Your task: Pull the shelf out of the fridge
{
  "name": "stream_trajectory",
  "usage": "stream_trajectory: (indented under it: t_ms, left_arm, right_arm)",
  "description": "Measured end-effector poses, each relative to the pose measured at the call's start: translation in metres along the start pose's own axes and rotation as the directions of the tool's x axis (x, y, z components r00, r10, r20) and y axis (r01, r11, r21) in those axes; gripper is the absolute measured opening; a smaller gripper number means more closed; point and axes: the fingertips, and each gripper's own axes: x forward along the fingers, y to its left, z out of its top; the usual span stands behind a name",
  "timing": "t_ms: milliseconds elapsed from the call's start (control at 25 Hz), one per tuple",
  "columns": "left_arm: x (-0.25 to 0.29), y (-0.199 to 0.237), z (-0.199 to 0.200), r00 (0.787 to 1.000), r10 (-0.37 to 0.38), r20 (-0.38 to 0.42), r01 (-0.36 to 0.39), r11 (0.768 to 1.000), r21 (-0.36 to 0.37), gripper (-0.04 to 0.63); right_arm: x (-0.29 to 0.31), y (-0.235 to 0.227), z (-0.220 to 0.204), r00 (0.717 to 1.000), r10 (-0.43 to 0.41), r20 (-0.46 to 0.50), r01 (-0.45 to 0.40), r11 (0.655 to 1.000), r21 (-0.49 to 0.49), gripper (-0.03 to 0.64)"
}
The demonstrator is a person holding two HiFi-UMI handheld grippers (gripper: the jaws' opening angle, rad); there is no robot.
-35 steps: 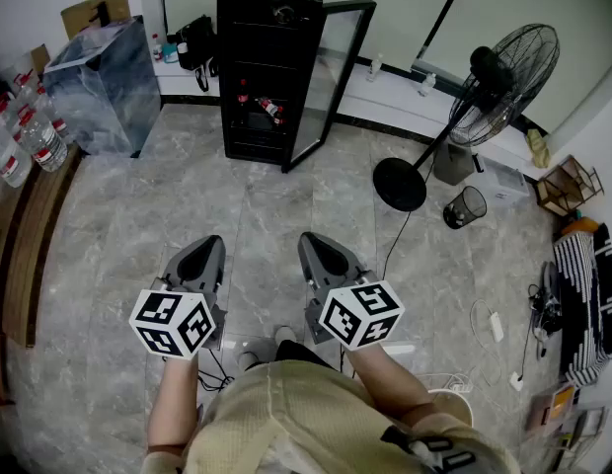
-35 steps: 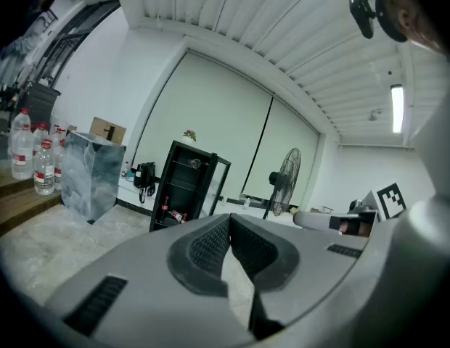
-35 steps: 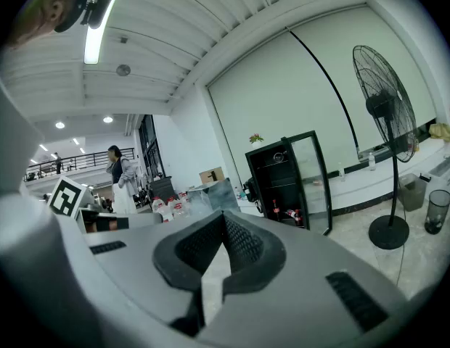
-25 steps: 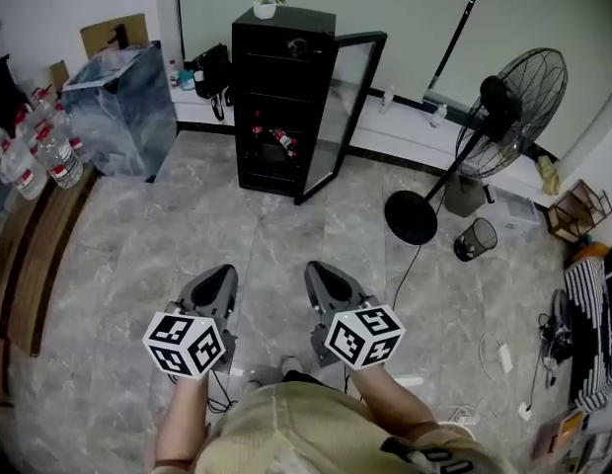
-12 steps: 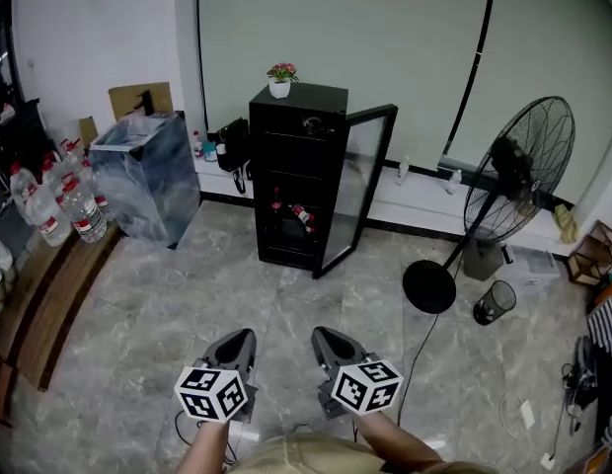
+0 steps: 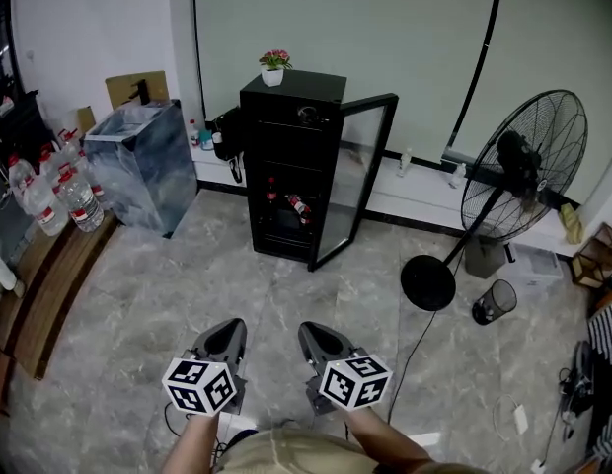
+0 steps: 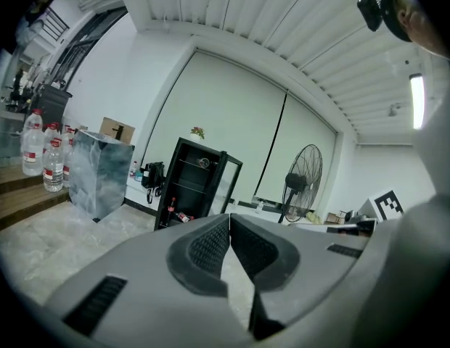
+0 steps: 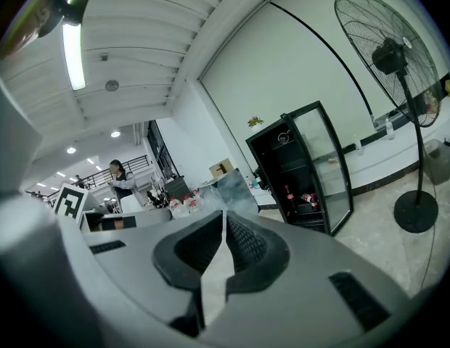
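Observation:
A black fridge stands against the far wall with its glass door swung open to the right. Thin shelves cross its dark inside, and bottles lie on a lower one. Both grippers hang over the floor well short of the fridge, side by side and pointing at it. My left gripper is shut with nothing in it, its pads meeting. The right gripper is likewise shut and empty. The fridge also shows in the right gripper view.
A potted plant sits on the fridge. A standing fan with a round base and a mesh bin stand to the right. At the left are a wrapped box, water bottles and a wooden bench. A person stands far off.
The head view has tilted up, so the fridge sits lower in the picture with more wall above it. Both shut grippers have moved forward over the floor toward the fridge.

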Motion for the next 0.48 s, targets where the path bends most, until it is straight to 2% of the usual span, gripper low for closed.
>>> stream_trajectory:
  t_ms: [200, 480]
  left_arm:
    - [0.01, 0.002, -0.01, 0.999, 0.023, -0.03, -0.023, 1.0, 0.001, 0.015]
    - [0.027, 0.014, -0.005, 0.999, 0.033, -0.041, -0.033, 0.999, 0.004, 0.015]
  right_arm:
    - [0.006, -0.012, -0.001, 1.0, 0.029, 0.001, -0.029, 0.999, 0.028, 0.017]
    - [0.021, -0.024, 0.004, 1.0, 0.02, -0.009, -0.019, 0.999, 0.028, 0.021]
